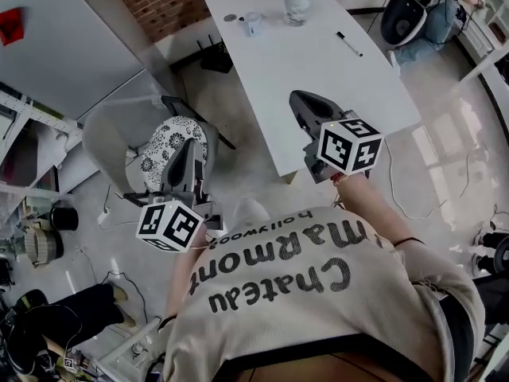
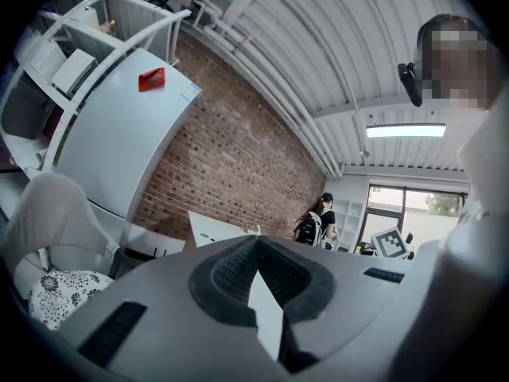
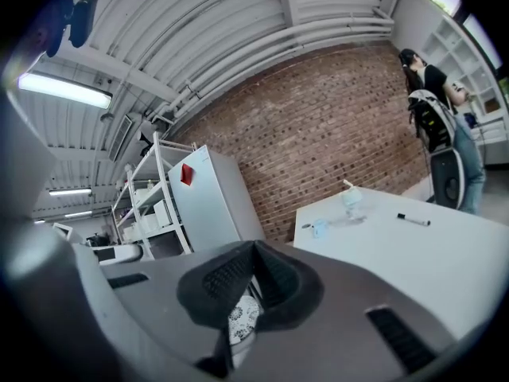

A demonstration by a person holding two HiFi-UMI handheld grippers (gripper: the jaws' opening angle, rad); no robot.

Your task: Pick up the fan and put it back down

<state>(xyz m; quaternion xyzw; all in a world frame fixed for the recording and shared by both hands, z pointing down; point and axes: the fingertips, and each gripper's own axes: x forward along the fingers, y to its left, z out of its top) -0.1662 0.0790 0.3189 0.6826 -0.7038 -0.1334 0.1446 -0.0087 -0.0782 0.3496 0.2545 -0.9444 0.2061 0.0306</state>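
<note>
Head view: both grippers are held out in front of the person, neither touching the table. We see the left gripper [image 1: 191, 144] above a chair [image 1: 107, 138] with a patterned cushion [image 1: 167, 150], left of the white table [image 1: 318, 70]. The right gripper [image 1: 299, 96] is over the table's near-left part. The fan [image 1: 296, 6] sits at the table's far end, well apart from both tools. A small blue item [image 1: 251, 23] is just left of the fan, and a black marker [image 1: 348, 44] lies nearer and to the right. Left gripper view: we see the jaws together at the tips, nothing between them. Beyond them are the brick wall [image 2: 231, 157], a white cabinet [image 2: 119, 142] with a red tag [image 2: 151, 79], and a person with a backpack [image 2: 316, 223] far off. Right gripper view: jaws closed, empty. The table stretches to the right with the fan at its far end, and a shelf rack [image 3: 147, 201] stands left of the cabinet.
</note>
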